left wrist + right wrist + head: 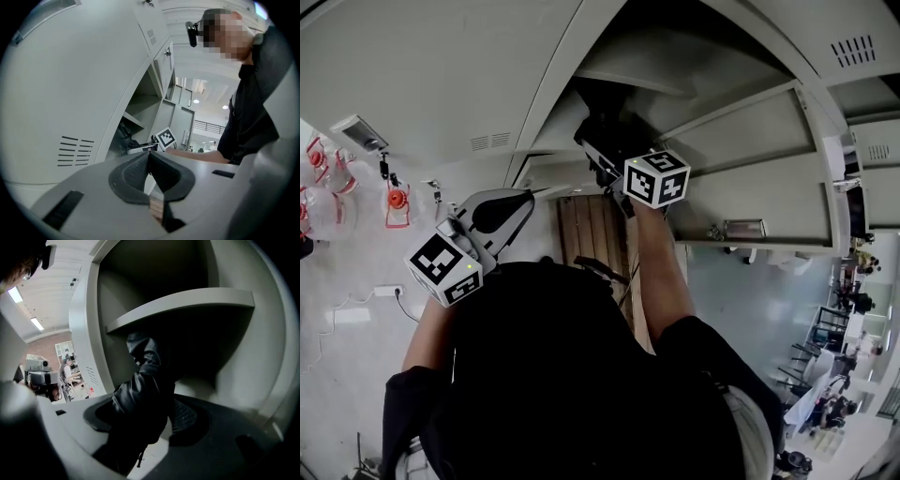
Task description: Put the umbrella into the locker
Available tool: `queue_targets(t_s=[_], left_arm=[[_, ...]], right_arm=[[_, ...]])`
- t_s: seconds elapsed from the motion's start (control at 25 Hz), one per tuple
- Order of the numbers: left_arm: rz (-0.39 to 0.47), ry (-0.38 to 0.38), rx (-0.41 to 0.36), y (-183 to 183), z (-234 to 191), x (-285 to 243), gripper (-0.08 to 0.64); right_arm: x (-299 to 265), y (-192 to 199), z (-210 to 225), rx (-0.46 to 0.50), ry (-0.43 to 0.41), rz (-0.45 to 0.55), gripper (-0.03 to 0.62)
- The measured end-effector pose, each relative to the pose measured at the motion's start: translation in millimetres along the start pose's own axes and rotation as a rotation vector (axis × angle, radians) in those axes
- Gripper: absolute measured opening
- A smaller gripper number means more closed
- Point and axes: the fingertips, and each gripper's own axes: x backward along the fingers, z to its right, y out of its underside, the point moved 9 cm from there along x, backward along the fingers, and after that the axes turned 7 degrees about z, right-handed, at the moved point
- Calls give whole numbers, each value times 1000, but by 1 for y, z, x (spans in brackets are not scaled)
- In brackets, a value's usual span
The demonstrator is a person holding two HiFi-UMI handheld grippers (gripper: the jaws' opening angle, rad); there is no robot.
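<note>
The black folded umbrella is clamped between my right gripper's pads, and its tip reaches into the open grey locker just under a shelf. In the head view the right gripper holds the umbrella at the locker's mouth. My left gripper hangs back to the left by the locker door, jaws together and holding nothing. In the left gripper view its pads meet at the tips, and the right gripper's marker cube shows beyond them at the locker.
The open locker door with vent slots stands at the left. More grey lockers run to the right. Red extinguishers stand by the wall at far left. Desks and chairs fill the lower right.
</note>
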Motion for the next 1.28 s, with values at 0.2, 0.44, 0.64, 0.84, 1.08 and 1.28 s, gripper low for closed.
queue_targets(t_s=[0.2, 0.44, 0.64, 0.84, 1.08, 1.28], left_arm=[[2, -10, 12, 2, 0, 5, 17], [1, -14, 13, 1, 1, 6, 17], [-1, -10, 14, -1, 4, 8, 17], [-5, -3, 18, 0, 8, 6, 17], [-15, 10, 17, 1, 12, 6, 17], [-18, 12, 15, 2, 17, 5, 17]], right_arm=[[-13, -8, 3, 13, -25, -3, 302], [-29, -17, 6, 71, -32, -10, 301], [-43, -18, 10, 134, -41, -31, 301], [-53, -18, 13, 173, -39, -43, 299], [-61, -19, 14, 294, -31, -90, 298], [-66, -25, 13, 346, -48, -95, 296]])
